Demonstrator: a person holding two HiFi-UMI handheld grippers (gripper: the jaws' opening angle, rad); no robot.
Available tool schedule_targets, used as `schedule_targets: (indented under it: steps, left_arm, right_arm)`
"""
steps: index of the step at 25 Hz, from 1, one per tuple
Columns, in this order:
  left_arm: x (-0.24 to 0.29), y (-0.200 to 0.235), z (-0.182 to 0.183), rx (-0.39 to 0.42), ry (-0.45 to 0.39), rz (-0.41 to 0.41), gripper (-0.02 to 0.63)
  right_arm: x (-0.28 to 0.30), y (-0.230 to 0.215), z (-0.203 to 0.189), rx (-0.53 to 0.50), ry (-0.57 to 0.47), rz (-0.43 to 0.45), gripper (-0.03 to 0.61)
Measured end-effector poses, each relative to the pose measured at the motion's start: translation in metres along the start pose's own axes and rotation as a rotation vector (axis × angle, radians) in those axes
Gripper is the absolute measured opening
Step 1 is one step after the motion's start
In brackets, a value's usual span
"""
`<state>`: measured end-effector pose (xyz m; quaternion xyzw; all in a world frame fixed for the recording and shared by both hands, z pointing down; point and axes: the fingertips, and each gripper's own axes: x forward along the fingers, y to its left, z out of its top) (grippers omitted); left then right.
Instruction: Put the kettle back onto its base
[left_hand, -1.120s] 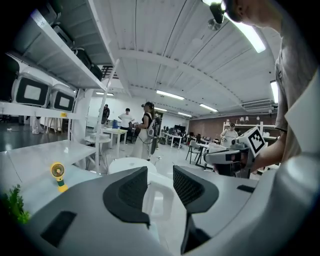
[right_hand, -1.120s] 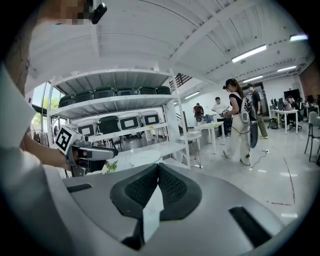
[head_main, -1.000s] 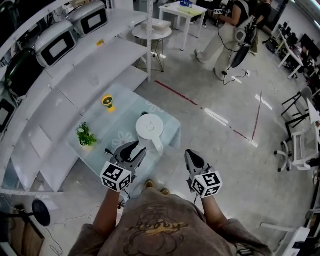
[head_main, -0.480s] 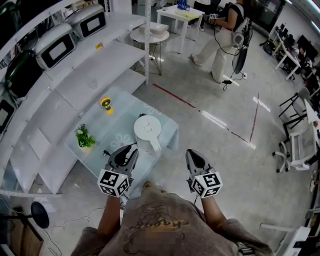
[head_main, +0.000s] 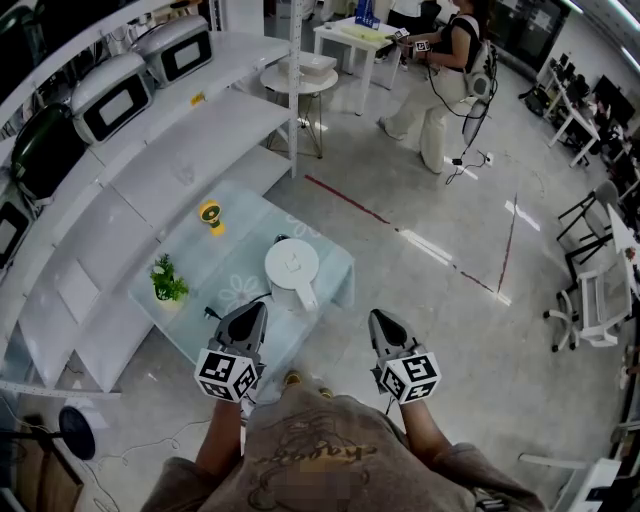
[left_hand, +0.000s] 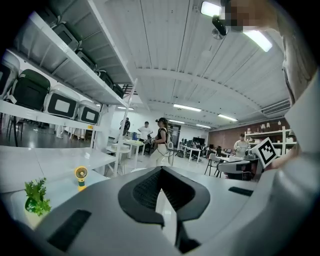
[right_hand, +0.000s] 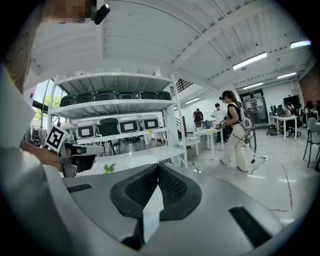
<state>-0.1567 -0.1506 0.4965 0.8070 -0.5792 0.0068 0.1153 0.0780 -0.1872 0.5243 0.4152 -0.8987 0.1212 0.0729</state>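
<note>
A white kettle (head_main: 292, 268) stands upright on the glass table (head_main: 330, 262), handle turned toward me. A small dark part shows just behind it; whether that is the base I cannot tell. In the head view my left gripper (head_main: 252, 309) hovers over the table's near edge, a little short and left of the kettle, touching nothing. Its jaws (left_hand: 161, 170) meet at the tip and are empty. My right gripper (head_main: 381, 316) hangs over the floor right of the table. It (right_hand: 159, 165) is also shut and empty. The kettle shows in neither gripper view.
A small potted plant (head_main: 166, 282) and a yellow mini fan (head_main: 210, 213) stand on the table's left part. White shelves (head_main: 170, 150) with appliances run along the left. A round white table (head_main: 300, 68) and a standing person (head_main: 440, 70) are beyond.
My left gripper's jaws have gone from wide apart to shut, with nothing between them. Both grippers have stayed about where they were, and the kettle has not moved.
</note>
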Motion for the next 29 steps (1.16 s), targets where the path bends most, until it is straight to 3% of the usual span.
schedule_targets:
  steps: [29]
  left_arm:
    - [0.010, -0.002, -0.006, -0.051, 0.008, 0.016, 0.021]
  right_arm:
    - [0.010, 0.003, 0.000, 0.007, 0.009, 0.047, 0.000]
